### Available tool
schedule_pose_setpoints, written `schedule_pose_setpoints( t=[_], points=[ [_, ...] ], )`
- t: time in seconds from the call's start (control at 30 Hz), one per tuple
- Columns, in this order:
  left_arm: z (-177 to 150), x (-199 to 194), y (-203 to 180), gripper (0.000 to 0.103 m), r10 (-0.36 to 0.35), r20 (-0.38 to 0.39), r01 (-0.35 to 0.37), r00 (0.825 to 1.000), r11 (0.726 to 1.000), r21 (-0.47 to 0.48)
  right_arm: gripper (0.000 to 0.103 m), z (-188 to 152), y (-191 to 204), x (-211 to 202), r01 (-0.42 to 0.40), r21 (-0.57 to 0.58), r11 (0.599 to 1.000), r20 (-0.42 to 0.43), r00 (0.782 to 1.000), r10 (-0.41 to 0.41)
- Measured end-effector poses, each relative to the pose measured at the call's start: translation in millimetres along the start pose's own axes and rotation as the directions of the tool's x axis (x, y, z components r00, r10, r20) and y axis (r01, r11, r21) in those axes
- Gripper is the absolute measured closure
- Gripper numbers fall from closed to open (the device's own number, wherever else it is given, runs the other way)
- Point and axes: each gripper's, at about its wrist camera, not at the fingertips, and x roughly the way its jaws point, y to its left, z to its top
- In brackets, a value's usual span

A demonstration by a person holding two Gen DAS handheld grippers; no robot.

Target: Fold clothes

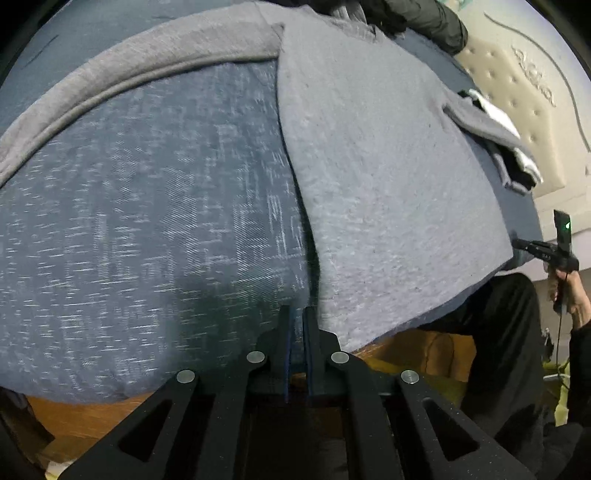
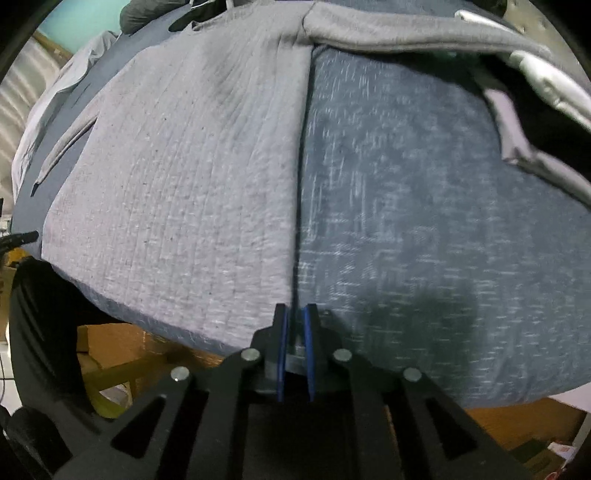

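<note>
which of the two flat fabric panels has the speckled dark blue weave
The speckled dark blue panel, under the grey sleeve band. The plain light grey panel beside it has no flecks.

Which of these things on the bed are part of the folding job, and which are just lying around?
Part of the job:
- grey garment, spread flat
- left gripper, shut at the garment's near edge
- right gripper, shut at the same hem

Just lying about:
- blue bedspread underneath
- dark clothes pile at the far end
- small folded stack beside the garment
- cream mattress
</note>
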Motion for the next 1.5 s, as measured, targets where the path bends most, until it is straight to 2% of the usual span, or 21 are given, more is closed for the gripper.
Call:
schedule_pose_setpoints(
  t=[0.03, 0.1, 0.17, 0.43, 0.53, 0.57, 0.6, 0.67, 0.73, 0.83, 0.87, 0.9, 0.97, 1.13, 1.2, 1.3, 1.5],
  points=[
    [3, -4, 1, 0.094, 0.004, 0.009, -0.004, 1.0, 1.0, 0.0, 0.094, 1, 0, -4, 0.004, -0.003, 1.0, 0.009, 1.0, -0.004],
    [10, -8, 3, 0.081, 0.003, 0.027, -0.003, 1.0, 1.0, -0.002, 0.092, 5, 3, -12, 0.004, -0.004, 1.0, 0.032, 0.999, -0.004],
    [21, -11, 2, 0.079, 0.002, 0.051, -0.001, 0.999, 1.0, -0.006, 0.081, 10, 6, -20, 0.003, 0.001, 1.0, 0.06, 0.998, -0.003],
    [89, -11, -6, 0.078, 0.012, 0.146, -0.009, 0.989, 1.0, -0.022, 0.074, 65, -13, -42, -0.037, 0.009, 0.999, 0.188, 0.982, 0.034],
    [122, -9, 0, 0.072, 0.012, 0.175, -0.004, 0.984, 0.999, -0.051, 0.068, 88, -18, -49, -0.047, 0.013, 0.999, 0.235, 0.971, 0.043],
    [134, -8, 3, 0.067, 0.014, 0.182, -0.004, 0.983, 0.998, -0.059, 0.068, 99, -19, -49, -0.055, 0.019, 0.998, 0.249, 0.967, 0.048],
    [147, -6, 5, 0.064, 0.019, 0.187, -0.007, 0.982, 0.998, -0.064, 0.068, 111, -21, -48, -0.064, 0.025, 0.998, 0.261, 0.964, 0.055],
    [174, -1, 4, 0.063, -0.04, 0.141, 0.028, 0.989, 0.996, 0.085, 0.065, 131, -25, -45, -0.075, 0.035, 0.997, 0.277, 0.959, 0.062],
    [200, 4, 0, 0.062, -0.03, 0.158, 0.014, 0.987, 0.995, 0.103, 0.065, 152, -26, -42, -0.077, 0.039, 0.996, 0.284, 0.957, 0.063],
    [235, 11, -6, 0.056, -0.028, 0.172, 0.006, 0.985, 0.992, 0.129, 0.065, 188, -28, -31, -0.067, 0.041, 0.997, 0.292, 0.955, 0.052],
    [247, 14, -8, 0.05, -0.029, 0.176, 0.006, 0.984, 0.992, 0.13, 0.065, 200, -29, -28, -0.063, 0.041, 0.997, 0.296, 0.954, 0.049],
    [258, 16, -10, 0.039, -0.03, 0.186, 0.005, 0.982, 0.991, 0.132, 0.065, 214, -29, -24, -0.061, 0.041, 0.997, 0.3, 0.953, 0.046],
    [281, 25, -11, 0.028, -0.017, 0.207, -0.01, 0.978, 0.991, 0.13, 0.065, 236, -31, -17, -0.063, 0.044, 0.997, 0.305, 0.951, 0.047],
    [338, 50, -8, 0.025, -0.019, 0.221, -0.007, 0.975, 0.993, 0.118, 0.065, 297, -30, 4, -0.033, 0.03, 0.999, 0.308, 0.951, 0.022],
    [356, 59, -8, 0.018, -0.006, 0.223, -0.022, 0.975, 0.992, 0.121, 0.065, 320, -28, 13, -0.02, 0.015, 1.0, 0.306, 0.952, 0.015],
    [385, 75, -7, 0.014, 0.016, 0.226, -0.045, 0.974, 0.992, 0.12, 0.065, 351, -27, 29, -0.012, 0.006, 1.0, 0.31, 0.951, 0.01],
    [432, 104, -6, 0.013, 0.052, 0.199, -0.079, 0.979, 0.988, 0.131, 0.065, 407, -27, 54, -0.016, 0.004, 1.0, 0.329, 0.944, 0.013]
  ],
)
